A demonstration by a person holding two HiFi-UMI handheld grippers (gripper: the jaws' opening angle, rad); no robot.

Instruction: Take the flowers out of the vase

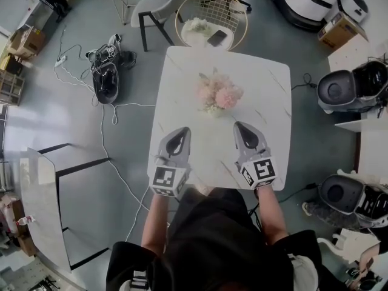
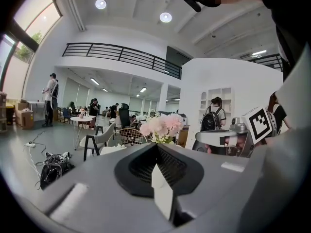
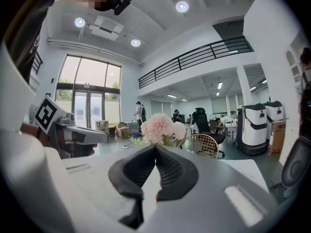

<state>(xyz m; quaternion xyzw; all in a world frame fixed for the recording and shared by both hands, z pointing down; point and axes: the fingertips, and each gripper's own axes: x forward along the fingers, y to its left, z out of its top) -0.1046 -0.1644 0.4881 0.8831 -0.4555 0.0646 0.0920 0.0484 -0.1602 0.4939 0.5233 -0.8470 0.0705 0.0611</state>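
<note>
A bunch of pink and white flowers (image 1: pixel 217 93) stands in a small pale vase (image 1: pixel 214 110) in the middle of the white marble table (image 1: pixel 270 90). My left gripper (image 1: pixel 181 130) hovers over the table's near half, to the near left of the vase, shut and empty. My right gripper (image 1: pixel 241 125) is level with it to the near right of the vase, also shut and empty. Neither touches the flowers. In the left gripper view the flowers (image 2: pixel 163 125) rise just beyond the closed tips (image 2: pixel 156 144). The right gripper view shows the flowers (image 3: pixel 163 127) past its closed tips (image 3: pixel 156 145).
A gold wire chair (image 1: pixel 233 5) with a cushion and a phone stands at the table's far edge, next to a dark-legged chair (image 1: pixel 151 11). A bag and cables (image 1: pixel 106 80) lie on the floor at left. White machines (image 1: pixel 351 90) stand at right.
</note>
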